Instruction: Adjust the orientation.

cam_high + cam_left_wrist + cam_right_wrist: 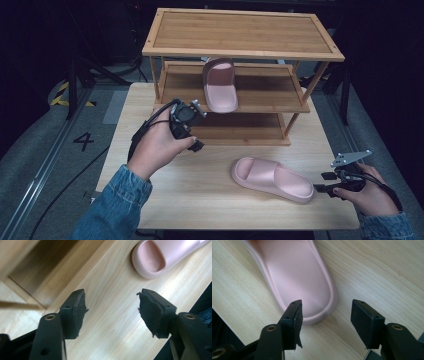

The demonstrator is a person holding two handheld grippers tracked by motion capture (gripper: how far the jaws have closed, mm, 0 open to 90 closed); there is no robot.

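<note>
Left claw (192, 131): jaws apart with nothing between them, over bare table in front of the rack's lowest shelf.
Right claw (325, 315): jaws wide apart, just at the heel of the near slipper, not pressing on it.
Near slipper (272, 179): pink slide, lying flat on the table (200, 195), toe toward the left claw, heel at the right claw.
Second slipper (220, 84): pink, on the middle shelf of the wooden rack (240, 47), its heel end jutting over the shelf's front edge.
Writing: a black "4" (83, 140) on the floor left of the table; no brand readable on either slipper.
</note>
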